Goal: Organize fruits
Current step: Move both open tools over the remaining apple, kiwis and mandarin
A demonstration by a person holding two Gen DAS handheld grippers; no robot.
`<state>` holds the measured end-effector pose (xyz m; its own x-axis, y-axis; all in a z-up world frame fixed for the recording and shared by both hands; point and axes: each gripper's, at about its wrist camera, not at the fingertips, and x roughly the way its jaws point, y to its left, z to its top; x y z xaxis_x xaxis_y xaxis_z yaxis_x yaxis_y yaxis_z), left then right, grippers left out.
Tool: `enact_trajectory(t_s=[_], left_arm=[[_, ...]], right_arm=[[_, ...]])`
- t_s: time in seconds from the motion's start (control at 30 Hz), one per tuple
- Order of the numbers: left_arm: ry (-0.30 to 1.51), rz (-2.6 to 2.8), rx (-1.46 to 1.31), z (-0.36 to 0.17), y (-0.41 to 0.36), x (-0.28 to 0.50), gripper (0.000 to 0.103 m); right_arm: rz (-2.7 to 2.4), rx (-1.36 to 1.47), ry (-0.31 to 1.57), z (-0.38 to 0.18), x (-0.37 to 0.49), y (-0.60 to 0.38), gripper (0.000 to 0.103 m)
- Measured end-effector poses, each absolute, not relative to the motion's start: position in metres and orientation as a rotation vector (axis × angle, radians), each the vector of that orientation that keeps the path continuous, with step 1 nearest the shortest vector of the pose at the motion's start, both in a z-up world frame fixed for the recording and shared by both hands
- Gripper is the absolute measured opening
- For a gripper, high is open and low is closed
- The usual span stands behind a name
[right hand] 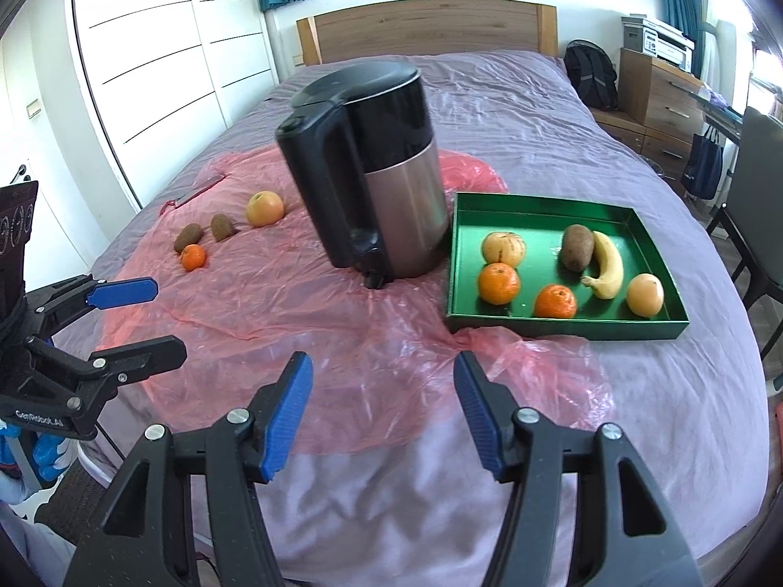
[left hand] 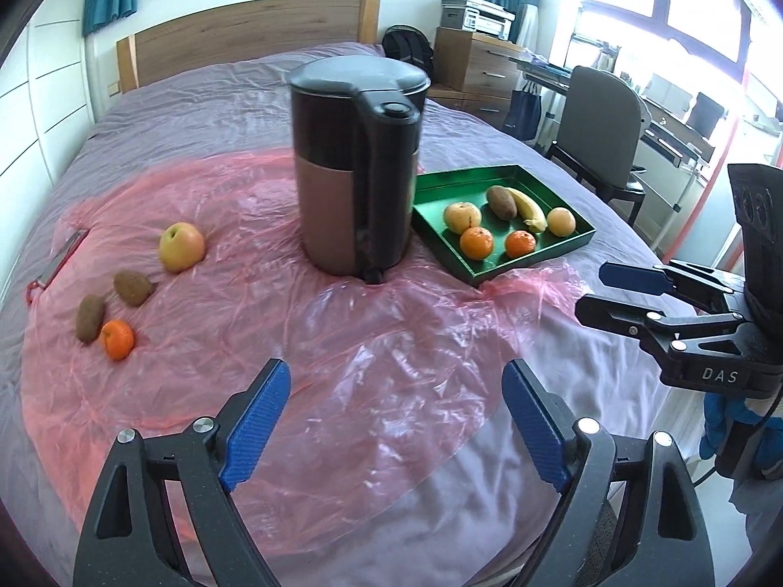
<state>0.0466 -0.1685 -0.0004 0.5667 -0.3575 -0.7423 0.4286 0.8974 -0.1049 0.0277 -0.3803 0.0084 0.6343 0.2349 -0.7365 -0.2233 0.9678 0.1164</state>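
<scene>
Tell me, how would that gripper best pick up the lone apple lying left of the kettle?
Grip the apple across its round middle, descending from above with the open left gripper. Its stem dimple faces up, its sides are clear, and the kiwis lie apart from it.

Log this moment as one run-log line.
left gripper: open, empty | right gripper: open, empty | green tray: six fruits | loose left of kettle: apple, two kiwis, mandarin
</scene>
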Motion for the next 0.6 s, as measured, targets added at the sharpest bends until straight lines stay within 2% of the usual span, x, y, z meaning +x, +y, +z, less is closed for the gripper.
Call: enact_trajectory(t_s=[0.6], left_arm=[[0.870, -0.297, -0.038, -0.022, -0.071, 0.050, 0.085]], right_arm=[[0.379, -0.035, 0.870, 0.004, 0.030, -0.297, 0.074]])
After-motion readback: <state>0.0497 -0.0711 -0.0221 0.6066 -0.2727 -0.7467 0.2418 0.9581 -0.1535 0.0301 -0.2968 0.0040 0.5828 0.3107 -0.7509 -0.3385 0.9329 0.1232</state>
